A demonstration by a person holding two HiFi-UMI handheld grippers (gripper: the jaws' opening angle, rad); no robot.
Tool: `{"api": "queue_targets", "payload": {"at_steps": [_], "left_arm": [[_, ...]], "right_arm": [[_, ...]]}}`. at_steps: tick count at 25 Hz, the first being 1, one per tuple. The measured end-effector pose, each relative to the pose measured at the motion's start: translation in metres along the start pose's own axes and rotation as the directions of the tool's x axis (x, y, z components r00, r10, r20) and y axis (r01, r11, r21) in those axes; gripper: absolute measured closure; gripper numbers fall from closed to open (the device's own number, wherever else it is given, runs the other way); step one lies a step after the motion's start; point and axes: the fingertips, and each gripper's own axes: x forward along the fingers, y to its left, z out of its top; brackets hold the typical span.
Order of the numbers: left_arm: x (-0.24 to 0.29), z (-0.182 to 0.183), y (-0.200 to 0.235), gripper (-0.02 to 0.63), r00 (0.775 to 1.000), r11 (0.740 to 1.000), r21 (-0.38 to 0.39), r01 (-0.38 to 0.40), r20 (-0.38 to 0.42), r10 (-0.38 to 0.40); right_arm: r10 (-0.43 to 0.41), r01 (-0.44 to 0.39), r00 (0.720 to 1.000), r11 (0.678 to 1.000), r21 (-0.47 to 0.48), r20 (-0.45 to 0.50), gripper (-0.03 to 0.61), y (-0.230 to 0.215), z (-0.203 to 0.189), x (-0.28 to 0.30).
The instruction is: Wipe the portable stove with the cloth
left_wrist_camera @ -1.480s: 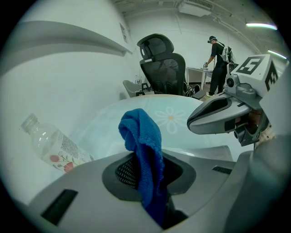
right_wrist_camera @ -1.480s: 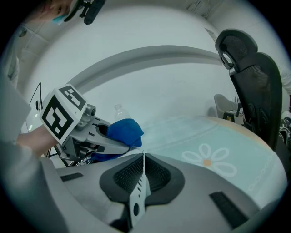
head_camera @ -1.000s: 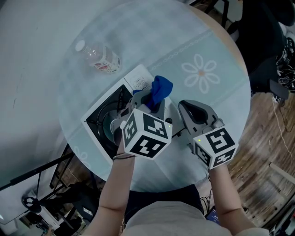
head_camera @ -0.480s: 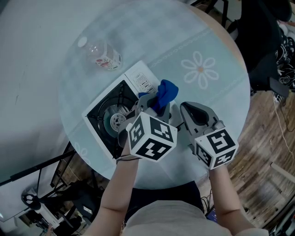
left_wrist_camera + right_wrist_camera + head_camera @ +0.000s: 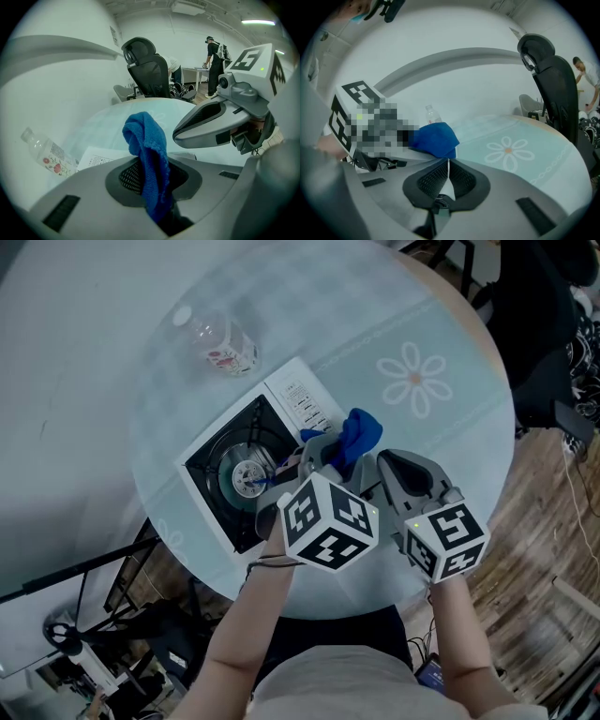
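Portable stove [image 5: 225,470]: one, square, with a white metal body and a black burner well, sits on the round, daisy-printed table [image 5: 422,324]. One blue terry cloth [image 5: 359,435] (soft, bunched) is pinched between the left gripper's [image 5: 328,451] jaws, just beside the stove at its 3 o'clock. The right gripper's [image 5: 392,465] jaws are closed on nothing. One clear plastic bottle [image 5: 225,345] lies at the stove's 12 o'clock.

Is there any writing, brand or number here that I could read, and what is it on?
None can be read.
Bottle label: print too small.
Stove white panel: printed lines, too blurred.
Marker cubes: black-and-white squares, no words.
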Motion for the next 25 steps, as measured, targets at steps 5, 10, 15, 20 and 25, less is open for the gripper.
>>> {"api": "queue_targets", "payload": {"at_steps": [5, 10, 15, 20, 25], "left_arm": [[-0.001, 0.001, -0.012, 0.523, 1.000, 0.999, 0.026, 0.026, -0.005, -0.026], [-0.003, -0.001, -0.026, 0.523, 0.999, 0.995, 0.090, 0.035, -0.027, -0.033], [-0.003, -0.002, -0.031, 0.523, 0.999, 0.993, 0.117, 0.027, -0.038, -0.023], [-0.002, -0.001, -0.035, 0.523, 0.999, 0.986, 0.168, 0.014, -0.054, -0.005], [-0.003, 0.001, -0.043, 0.523, 0.999, 0.983, 0.183, 0.023, -0.051, -0.013]], "right_arm": [[-0.013, 0.012, 1.000, 1.000, 0.011, 0.004, 0.554, 0.000, -0.002, -0.004], [-0.019, 0.019, 1.000, 1.000, 0.019, -0.006, 0.554, 0.003, -0.008, -0.006], [-0.031, 0.031, 0.999, 0.999, 0.023, -0.011, 0.554, 0.000, -0.014, -0.011], [-0.048, 0.048, 0.999, 0.998, 0.026, -0.010, 0.554, -0.006, -0.016, -0.016], [-0.054, 0.055, 0.998, 0.998, 0.022, -0.011, 0.554, -0.007, -0.016, -0.020]]}}
